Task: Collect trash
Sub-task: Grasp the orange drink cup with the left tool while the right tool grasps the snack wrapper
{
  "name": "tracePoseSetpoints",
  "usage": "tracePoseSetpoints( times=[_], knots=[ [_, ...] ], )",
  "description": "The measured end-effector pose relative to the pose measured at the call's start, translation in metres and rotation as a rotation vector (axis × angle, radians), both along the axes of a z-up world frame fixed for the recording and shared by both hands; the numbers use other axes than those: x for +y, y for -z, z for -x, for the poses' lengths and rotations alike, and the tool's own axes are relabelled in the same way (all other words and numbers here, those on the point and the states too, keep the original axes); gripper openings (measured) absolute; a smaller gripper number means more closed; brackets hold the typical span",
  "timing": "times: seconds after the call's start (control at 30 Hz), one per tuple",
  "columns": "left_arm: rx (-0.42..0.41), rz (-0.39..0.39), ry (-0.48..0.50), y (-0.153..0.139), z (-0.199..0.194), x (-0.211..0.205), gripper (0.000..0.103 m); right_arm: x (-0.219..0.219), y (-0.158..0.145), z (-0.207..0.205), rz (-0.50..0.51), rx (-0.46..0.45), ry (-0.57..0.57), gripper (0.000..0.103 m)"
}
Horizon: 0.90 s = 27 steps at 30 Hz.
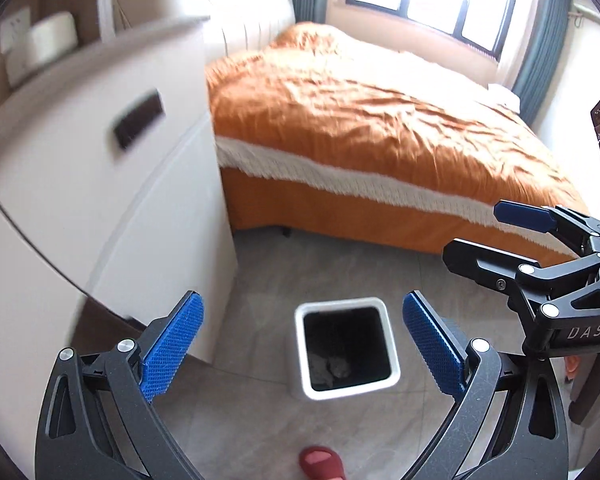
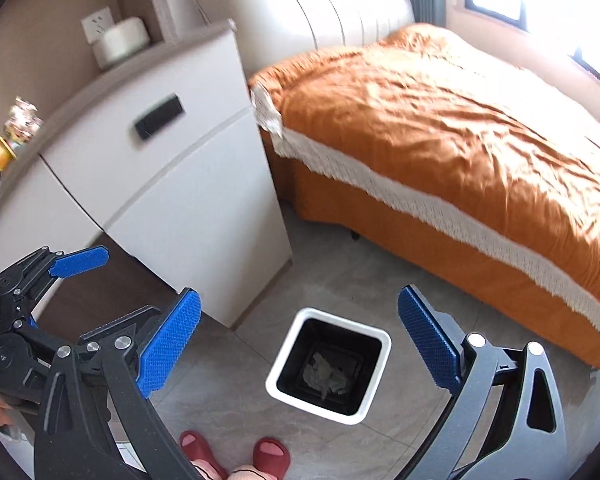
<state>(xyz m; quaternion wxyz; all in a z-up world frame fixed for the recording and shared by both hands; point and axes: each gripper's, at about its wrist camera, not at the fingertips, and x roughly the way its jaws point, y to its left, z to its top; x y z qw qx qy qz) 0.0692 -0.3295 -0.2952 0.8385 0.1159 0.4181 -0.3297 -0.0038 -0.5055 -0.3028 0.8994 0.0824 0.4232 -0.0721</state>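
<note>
Two slippers (image 2: 236,456) cut off below

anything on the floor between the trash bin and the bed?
Nothing. In the right wrist view the grey tile floor between the trash bin and the orange bed is bare; the left wrist view agrees.

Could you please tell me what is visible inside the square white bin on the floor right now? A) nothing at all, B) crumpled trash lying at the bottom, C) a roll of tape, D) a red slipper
B: both wrist views look down into the bin, and pale crumpled trash lies at its dark bottom, with both claws above it empty.
</note>
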Motion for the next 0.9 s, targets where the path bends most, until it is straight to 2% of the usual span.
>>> tracePoseSetpoints(
  times=[0.27,0.47,0.63,0.73,0.9],
  knots=[
    [-0.150,0.012,-0.150,-0.088,0.000,0.057,0.098,0.044,-0.077,-0.013,0.024,-0.119,-0.110,0.098],
    [-0.253,-0.026,-0.299,-0.132,-0.009,0.120,0.098,0.089,-0.122,-0.038,0.043,-0.217,-0.267,0.098],
    [-0.288,-0.054,-0.388,-0.153,-0.021,0.168,0.098,0.137,-0.151,-0.067,0.043,-0.274,-0.409,0.098],
    [-0.301,-0.067,-0.406,-0.160,-0.035,0.189,0.098,0.167,-0.162,-0.086,0.043,-0.294,-0.486,0.098],
    [-0.256,-0.057,-0.393,-0.148,-0.059,0.206,0.098,0.218,-0.170,-0.131,0.066,-0.289,-0.606,0.098]
  ],
)
